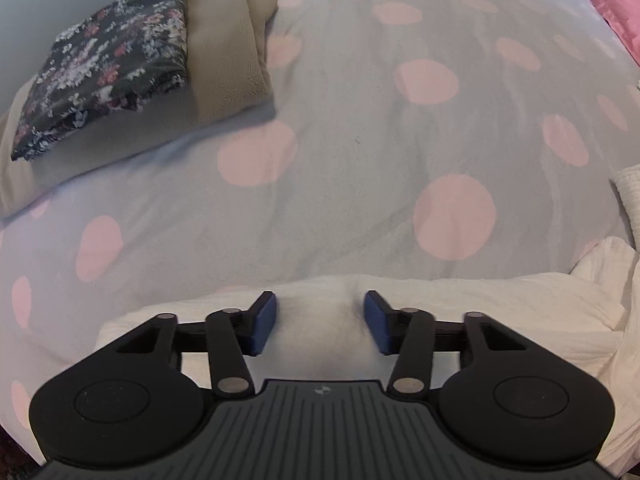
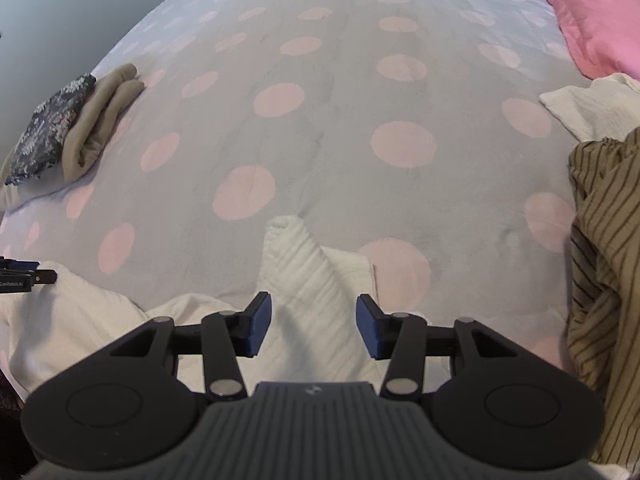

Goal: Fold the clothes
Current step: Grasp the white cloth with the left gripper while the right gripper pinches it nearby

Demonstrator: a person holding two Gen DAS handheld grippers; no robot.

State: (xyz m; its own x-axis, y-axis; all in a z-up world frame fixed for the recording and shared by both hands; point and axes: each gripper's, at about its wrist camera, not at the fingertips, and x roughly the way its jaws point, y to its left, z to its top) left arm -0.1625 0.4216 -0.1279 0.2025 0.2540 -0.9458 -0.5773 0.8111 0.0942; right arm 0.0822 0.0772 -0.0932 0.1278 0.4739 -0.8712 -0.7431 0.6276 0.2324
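Two grippers work over one bed (image 1: 360,128) covered in a grey spread with pink dots. The left gripper (image 1: 320,322) has its jaws spread wide, hovering above the near edge of a white garment (image 1: 480,304) that lies flat along the near side of the spread; nothing sits between its blue pads (image 1: 264,322). The right gripper (image 2: 313,326) is likewise spread, its jaws straddling a raised ridge of the same white garment (image 2: 300,264), which pokes toward the middle of the bed; the cloth does not appear pinched. The left gripper's tip (image 2: 28,276) shows at the left edge of the right view, resting over the garment's left part. Far left lies one stack of two folded pieces: a dark floral one (image 1: 108,68) on top of a tan one (image 1: 232,56). At the right edge sits one crumpled striped brown garment (image 2: 600,260), and just beyond it one more white cloth (image 2: 588,108). One pink pillow (image 2: 592,16) lies far right. The whole middle and far stretch of the spread between stack and pile is open.
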